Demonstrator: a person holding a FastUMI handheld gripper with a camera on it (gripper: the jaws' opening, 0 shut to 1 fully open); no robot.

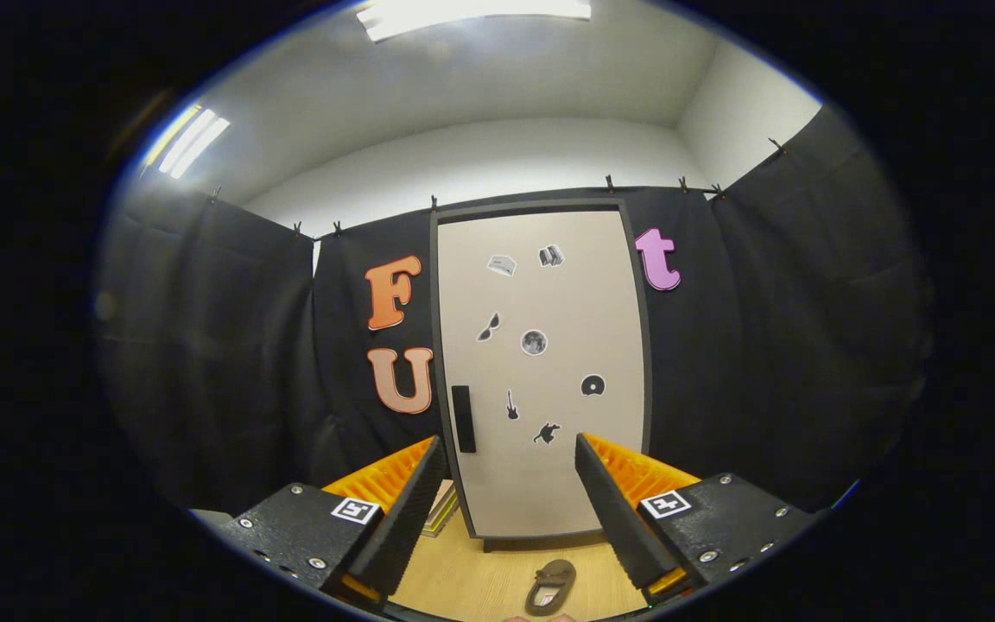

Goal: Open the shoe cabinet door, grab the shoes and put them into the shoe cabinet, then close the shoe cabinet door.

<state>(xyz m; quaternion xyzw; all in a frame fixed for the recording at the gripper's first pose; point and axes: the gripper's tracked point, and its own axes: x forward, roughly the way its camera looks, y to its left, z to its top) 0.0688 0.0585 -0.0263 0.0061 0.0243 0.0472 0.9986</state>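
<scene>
Nearest to us, the gripper (508, 505) holds its two ridged fingers (398, 510) wide apart, with nothing between them but open air; they close on nothing. Just below that gap, on the pale wooden floor (463, 579), we see a dark brown slip-on shoe (550, 587) lying flat, apart from both fingers and in front of the cabinet. Beyond the fingers stands the tall shoe cabinet with its light beige door (541, 371) set in a dark grey frame, and the door is shut. On the door's left side, low down, we make out a black upright bar handle (463, 419), just above the left fingertip. Several small dark stickers (534, 342) are scattered over the door face. At the cabinet's lower left corner, partly hidden behind the left finger, we see a low stack of flat things (443, 510), though we cannot tell what they are. Black cloth (230, 345) hangs on both sides of the cabinet, and above it runs a white wall (480, 164).
</scene>
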